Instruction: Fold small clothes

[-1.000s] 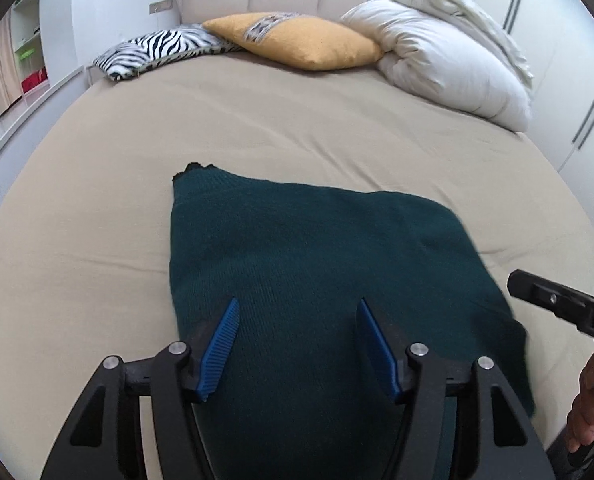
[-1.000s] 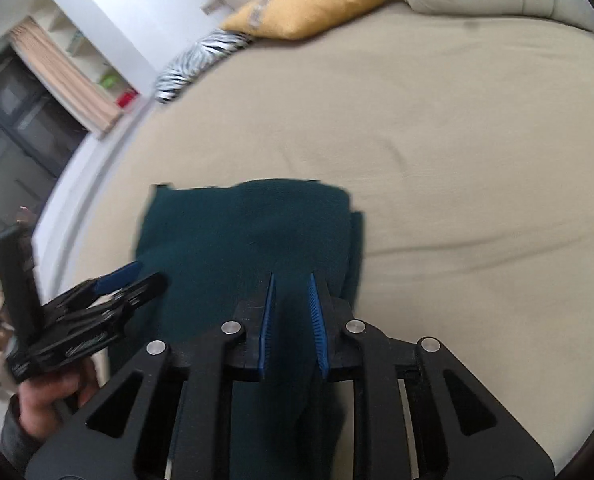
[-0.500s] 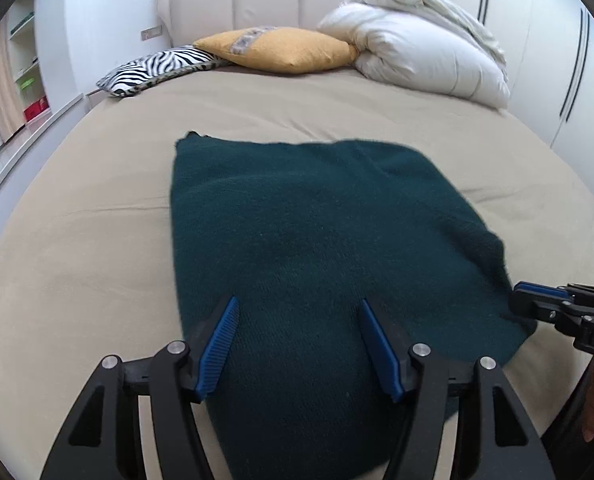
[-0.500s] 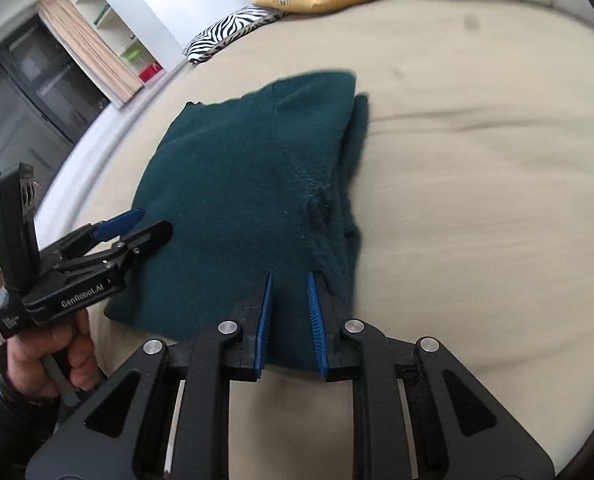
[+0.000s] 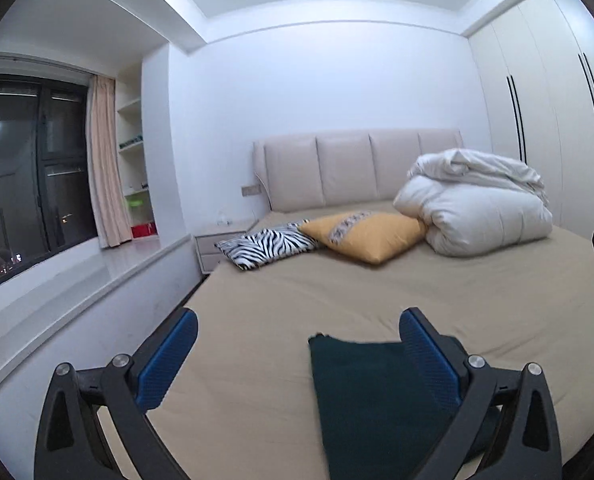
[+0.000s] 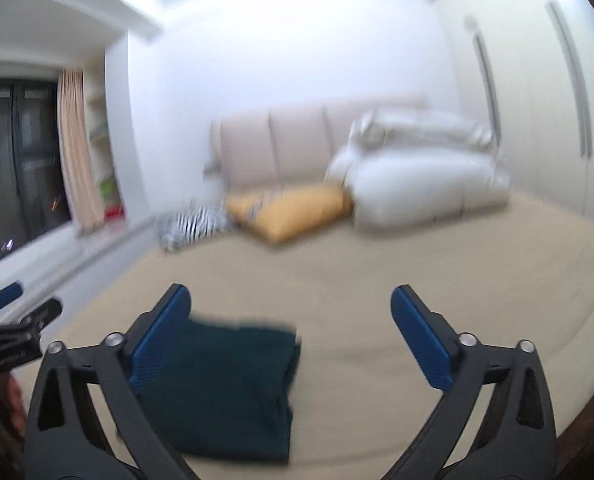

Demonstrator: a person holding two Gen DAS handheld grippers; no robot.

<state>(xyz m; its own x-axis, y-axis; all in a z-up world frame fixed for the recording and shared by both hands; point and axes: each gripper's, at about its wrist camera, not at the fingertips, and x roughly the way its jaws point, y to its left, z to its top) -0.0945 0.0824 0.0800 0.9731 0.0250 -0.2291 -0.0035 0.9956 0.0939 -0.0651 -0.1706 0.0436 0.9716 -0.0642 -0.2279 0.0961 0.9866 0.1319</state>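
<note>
**Green garment folded on the bed, both grippers spread wide and holding nothing**

The dark green garment (image 5: 377, 404) lies flat on the beige bed (image 5: 477, 300), folded into a compact rectangle near the foot edge, well apart from the pillows at the head end. In the right wrist view, which is blurred, it (image 6: 225, 384) shows a doubled layer along its right side.

The left gripper (image 5: 297, 360) has its jaws spread wide, with nothing between them. Its right blue pad (image 5: 429, 356) overlaps the garment's far right corner in the picture; whether it touches the cloth cannot be told. The right gripper (image 6: 293, 332) is likewise wide apart and grips nothing; its left blue pad (image 6: 157, 340) overlaps the garment's left edge.

At the head end lie a zebra-print pillow (image 5: 269, 246), a yellow pillow (image 5: 365, 236) and a bundled white duvet (image 5: 477, 208), before a padded headboard (image 5: 345, 168).
</note>
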